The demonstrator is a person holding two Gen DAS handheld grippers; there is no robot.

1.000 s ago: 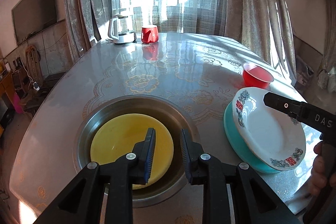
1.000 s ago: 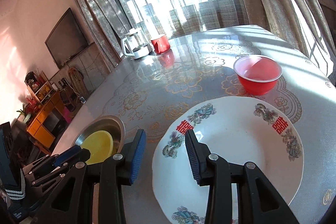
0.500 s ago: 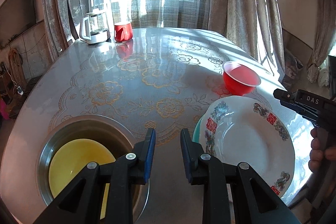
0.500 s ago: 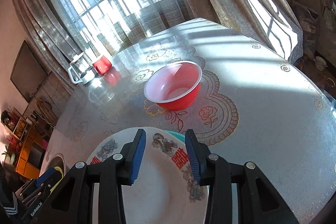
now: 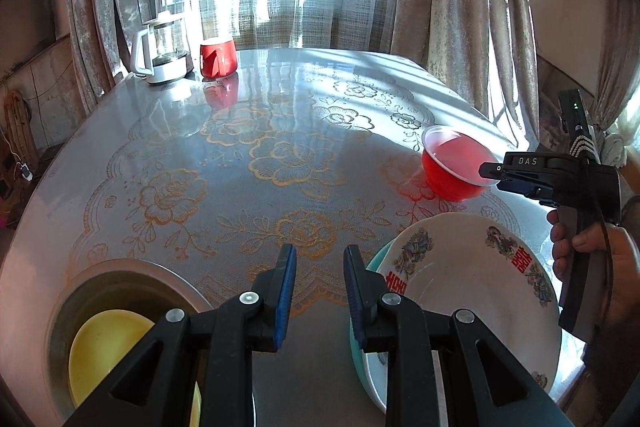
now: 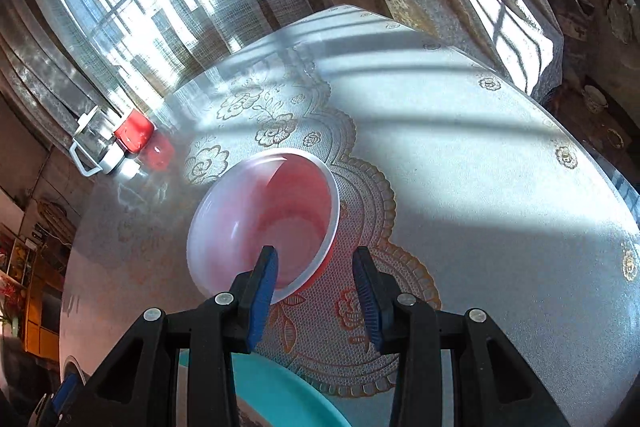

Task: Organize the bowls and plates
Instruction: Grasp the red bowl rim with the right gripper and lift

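Observation:
A red bowl [image 5: 454, 165] stands on the table at the right; it also shows in the right wrist view [image 6: 266, 223]. My right gripper [image 6: 316, 277] is open, its jaws on either side of the bowl's near rim, one inside and one outside. It also shows in the left wrist view [image 5: 494, 171] at the bowl. A white patterned plate [image 5: 468, 303] lies on a teal plate [image 5: 378, 263], whose rim also shows in the right wrist view [image 6: 280, 393]. A yellow plate [image 5: 106, 351] lies in a steel basin [image 5: 132, 275]. My left gripper [image 5: 320, 283] is open and empty above the table.
A glass kettle [image 5: 162, 53] and a red mug [image 5: 218, 58] stand at the far edge by the curtained window. The table [image 5: 280, 131] has a floral lace cover under glass. Its right edge is close to the plates.
My right gripper has moved forward from over the white plate to the red bowl's rim. My left gripper has swung right, away from the basin.

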